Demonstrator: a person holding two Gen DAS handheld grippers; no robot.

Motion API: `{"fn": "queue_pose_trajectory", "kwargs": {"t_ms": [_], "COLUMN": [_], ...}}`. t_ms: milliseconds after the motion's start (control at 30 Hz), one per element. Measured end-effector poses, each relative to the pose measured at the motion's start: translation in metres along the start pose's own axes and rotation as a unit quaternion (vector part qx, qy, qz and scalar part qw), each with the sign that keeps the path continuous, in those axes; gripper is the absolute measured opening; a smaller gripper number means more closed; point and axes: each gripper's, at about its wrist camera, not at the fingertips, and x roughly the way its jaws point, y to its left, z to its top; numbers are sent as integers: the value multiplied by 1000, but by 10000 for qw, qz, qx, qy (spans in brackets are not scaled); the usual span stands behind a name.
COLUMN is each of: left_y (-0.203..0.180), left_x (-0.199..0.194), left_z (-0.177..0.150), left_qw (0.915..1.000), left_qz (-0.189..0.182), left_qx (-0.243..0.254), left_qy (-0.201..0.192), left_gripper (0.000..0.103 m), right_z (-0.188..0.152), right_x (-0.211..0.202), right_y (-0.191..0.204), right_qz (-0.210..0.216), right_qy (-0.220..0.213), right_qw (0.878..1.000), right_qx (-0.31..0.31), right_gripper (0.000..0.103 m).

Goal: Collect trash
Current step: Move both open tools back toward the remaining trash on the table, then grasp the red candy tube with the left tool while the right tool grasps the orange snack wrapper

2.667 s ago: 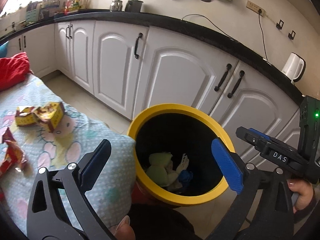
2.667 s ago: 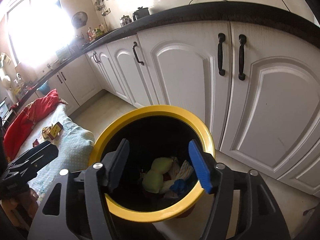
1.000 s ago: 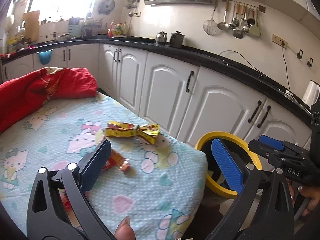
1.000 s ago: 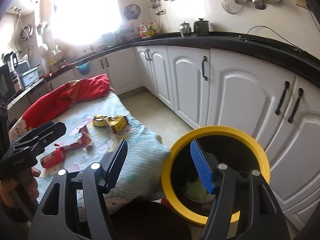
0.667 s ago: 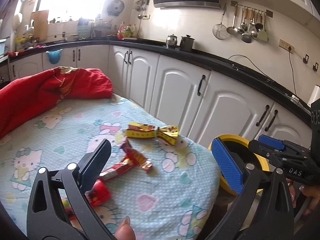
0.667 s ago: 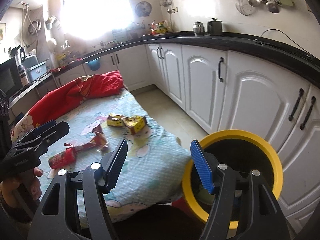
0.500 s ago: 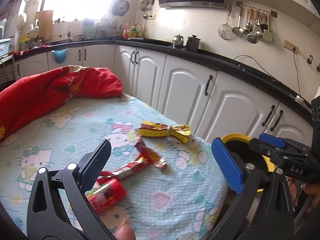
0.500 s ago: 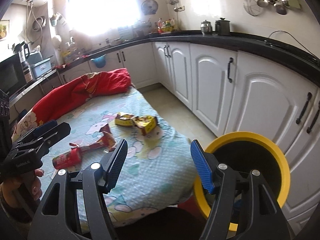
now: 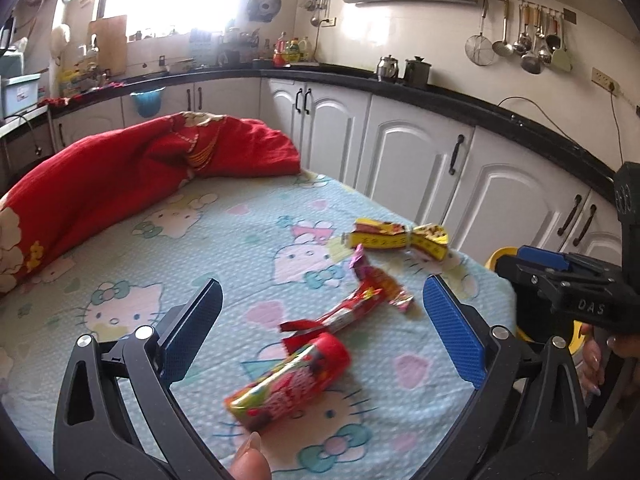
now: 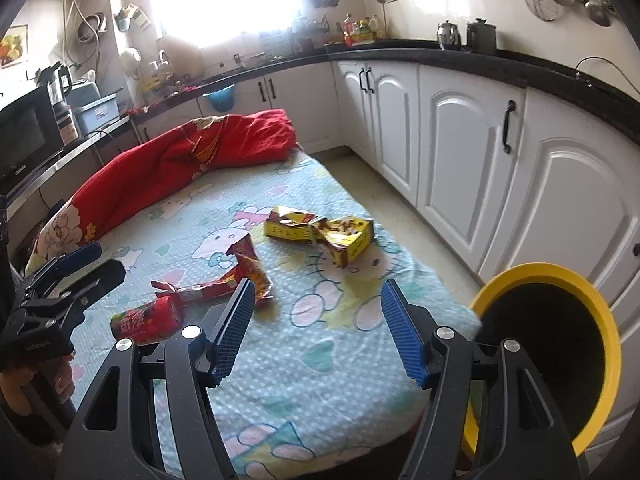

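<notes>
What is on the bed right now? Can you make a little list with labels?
Surface: cartoon-cat bedsheet
Trash 1: crushed yellow cardboard box
Trash 2: long torn red wrapper
Trash 3: red cylindrical snack packet
Bin: yellow-rimmed black bin, beside bed
Bedding: red blanket
Left gripper: open, empty
Right gripper: open, empty

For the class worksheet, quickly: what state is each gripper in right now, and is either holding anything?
Left gripper: open, holding nothing; red wrappers lie on the sheet beyond it.
Right gripper: open, holding nothing.
</notes>
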Motion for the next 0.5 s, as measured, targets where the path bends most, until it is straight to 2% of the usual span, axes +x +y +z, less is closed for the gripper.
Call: {"fn": "queue_pose_trajectory", "kwargs": {"t_ms": [133, 500], "left_y": [10, 21], "left_x": [3, 23], "left_z": [-5, -22], "left_qw": [9999, 9975], "left_qz": [14, -96], "left_qx": [35, 235], "left_qy": [129, 661], "left_gripper": [92, 92], "right_z": [2, 5], "right_x": [18, 72], "right_y": [9, 27], "right_qz": [135, 365], "right_qy": [149, 687], "right_qw": [9998, 9967], "right_qx": [-44, -224], "right_gripper": [62, 50]}}
